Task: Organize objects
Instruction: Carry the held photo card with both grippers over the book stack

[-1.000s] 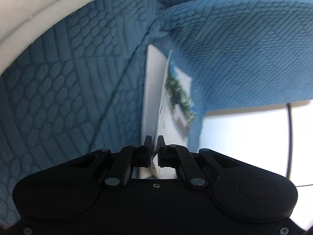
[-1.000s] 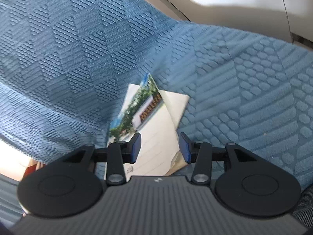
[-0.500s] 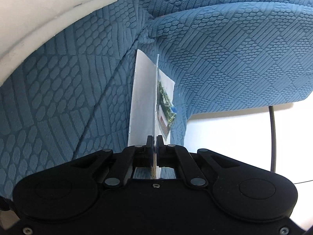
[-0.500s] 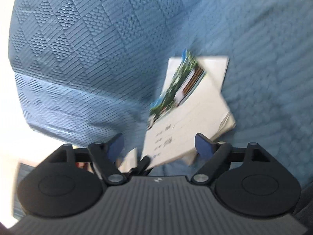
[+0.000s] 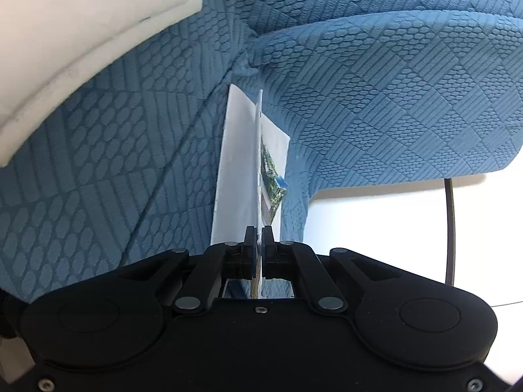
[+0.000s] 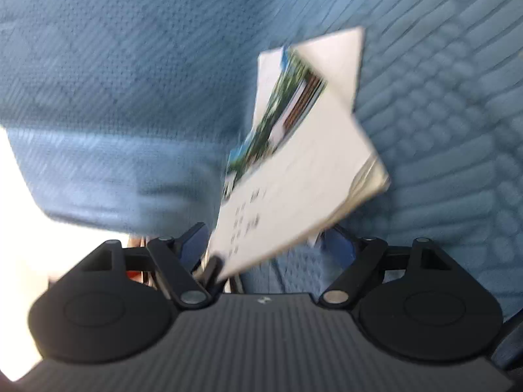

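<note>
Left wrist: blue textured sofa [image 5: 376, 104] (quilted), white floor [image 5: 376, 228].

Bright daylight fills both views. The left wrist view is sharp, its edges bowed by the fisheye, with a blown-out white floor [image 5: 376, 225] at right. The right wrist view is motion-smeared: the textured blue quilted upholstery [image 6: 114, 98] and white printed booklet [image 6: 294, 176] blur.

place: home (living room) | cue: blue textured sofa cover [image 5: 376, 81]
</note>
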Available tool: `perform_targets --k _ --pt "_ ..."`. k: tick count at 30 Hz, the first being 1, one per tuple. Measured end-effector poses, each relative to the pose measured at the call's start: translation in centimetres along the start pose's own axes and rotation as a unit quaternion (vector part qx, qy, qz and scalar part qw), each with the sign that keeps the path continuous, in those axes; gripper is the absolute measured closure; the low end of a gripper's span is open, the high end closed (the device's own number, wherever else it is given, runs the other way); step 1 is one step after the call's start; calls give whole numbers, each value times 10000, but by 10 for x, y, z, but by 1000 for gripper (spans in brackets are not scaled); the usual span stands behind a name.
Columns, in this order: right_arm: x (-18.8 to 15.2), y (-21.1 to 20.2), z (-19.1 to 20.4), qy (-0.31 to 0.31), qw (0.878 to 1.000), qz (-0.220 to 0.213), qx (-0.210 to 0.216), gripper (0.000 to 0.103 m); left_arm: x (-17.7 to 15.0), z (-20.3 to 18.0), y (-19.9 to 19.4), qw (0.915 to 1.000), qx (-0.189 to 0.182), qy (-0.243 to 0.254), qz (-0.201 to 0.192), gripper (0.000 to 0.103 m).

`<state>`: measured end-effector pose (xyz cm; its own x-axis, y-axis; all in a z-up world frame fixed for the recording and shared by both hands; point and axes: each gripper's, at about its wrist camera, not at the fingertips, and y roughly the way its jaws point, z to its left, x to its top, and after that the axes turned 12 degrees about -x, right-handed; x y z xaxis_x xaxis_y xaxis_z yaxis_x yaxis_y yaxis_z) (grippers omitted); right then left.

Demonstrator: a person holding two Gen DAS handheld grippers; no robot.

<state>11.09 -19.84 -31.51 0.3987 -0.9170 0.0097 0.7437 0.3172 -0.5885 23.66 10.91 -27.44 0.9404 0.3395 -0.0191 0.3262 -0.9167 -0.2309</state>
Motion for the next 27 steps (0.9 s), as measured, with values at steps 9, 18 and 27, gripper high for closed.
perform_targets --k 9,18,27 --pt "5 -11 6 -299 9966 -638 -418 73 3 -1 -6 10000 9 -48 -68 101" --pt "-9 -38 44 -1091 9865 -1110 -512 91 3 -20 -21 9999 -99 18 26 99" --pt "-25 -66 85 -1240 9842 -1190 -435 91 8 -63 -51 9994 -211 258 88 98"
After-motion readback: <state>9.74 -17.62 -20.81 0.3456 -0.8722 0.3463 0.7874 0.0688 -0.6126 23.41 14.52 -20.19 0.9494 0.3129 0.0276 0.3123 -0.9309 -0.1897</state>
